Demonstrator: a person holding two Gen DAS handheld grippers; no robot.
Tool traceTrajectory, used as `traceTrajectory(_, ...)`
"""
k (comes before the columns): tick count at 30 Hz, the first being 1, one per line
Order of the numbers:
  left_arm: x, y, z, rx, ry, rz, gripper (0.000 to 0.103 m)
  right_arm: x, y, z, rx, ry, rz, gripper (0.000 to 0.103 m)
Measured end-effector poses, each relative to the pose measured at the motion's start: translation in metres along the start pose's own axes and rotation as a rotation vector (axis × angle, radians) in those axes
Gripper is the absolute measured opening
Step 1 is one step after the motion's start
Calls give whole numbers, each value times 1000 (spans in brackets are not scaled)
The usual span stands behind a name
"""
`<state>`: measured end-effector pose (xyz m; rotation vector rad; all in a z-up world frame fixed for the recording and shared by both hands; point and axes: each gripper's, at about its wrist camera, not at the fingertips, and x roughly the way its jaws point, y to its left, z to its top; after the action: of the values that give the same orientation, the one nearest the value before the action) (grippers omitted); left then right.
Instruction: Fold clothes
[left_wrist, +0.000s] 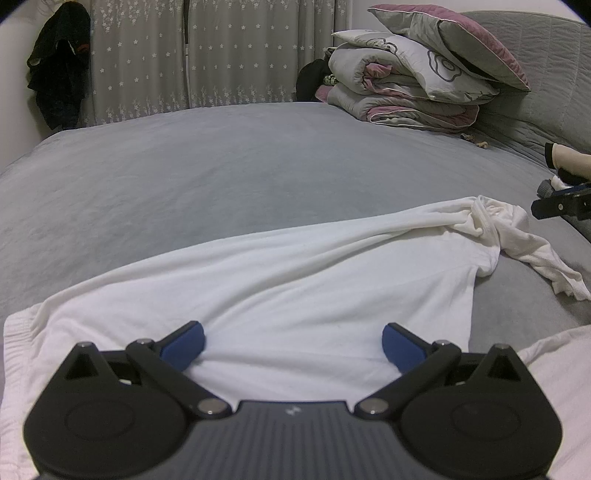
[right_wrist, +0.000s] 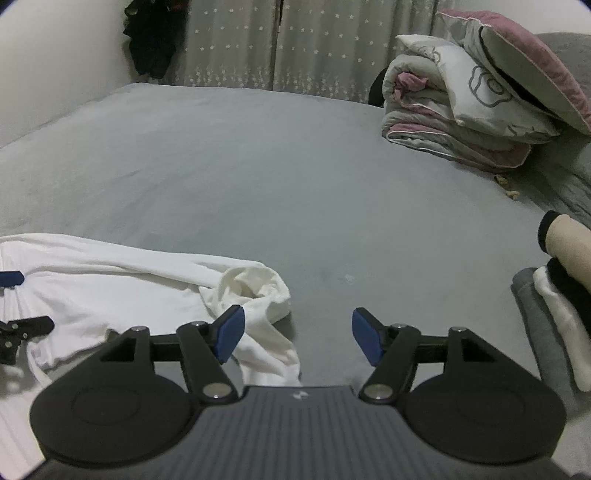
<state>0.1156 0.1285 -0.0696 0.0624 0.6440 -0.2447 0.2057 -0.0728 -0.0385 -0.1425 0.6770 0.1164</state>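
Observation:
A white shirt (left_wrist: 258, 280) lies spread across the grey bed sheet (left_wrist: 221, 166), its collar and one sleeve bunched up at the right end. My left gripper (left_wrist: 293, 343) is open just above the shirt's near hem, blue pads wide apart, with flat fabric below the gap. In the right wrist view the shirt (right_wrist: 110, 280) fills the lower left, its crumpled end beside my left fingertip. My right gripper (right_wrist: 298, 336) is open over the bare sheet (right_wrist: 295, 184), gripping nothing. Part of the left gripper (right_wrist: 14, 321) shows at the left edge.
A folded duvet with pillows (right_wrist: 461, 110) is stacked at the far right by the grey headboard (left_wrist: 546, 66). A pile of folded clothes (right_wrist: 554, 314) sits at the right edge. A dark garment (left_wrist: 59, 62) hangs by the curtains (left_wrist: 221, 51). More pale fabric (left_wrist: 554, 369) lies near me.

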Motion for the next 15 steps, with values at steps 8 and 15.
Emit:
traceTrajectory(8, 0, 0, 0, 3, 1, 3, 103, 4, -42, -11, 58, 52, 206, 68)
traceTrajectory(15, 0, -1, 0, 4, 0, 4, 103, 12, -66, -23, 106, 76, 397, 68)
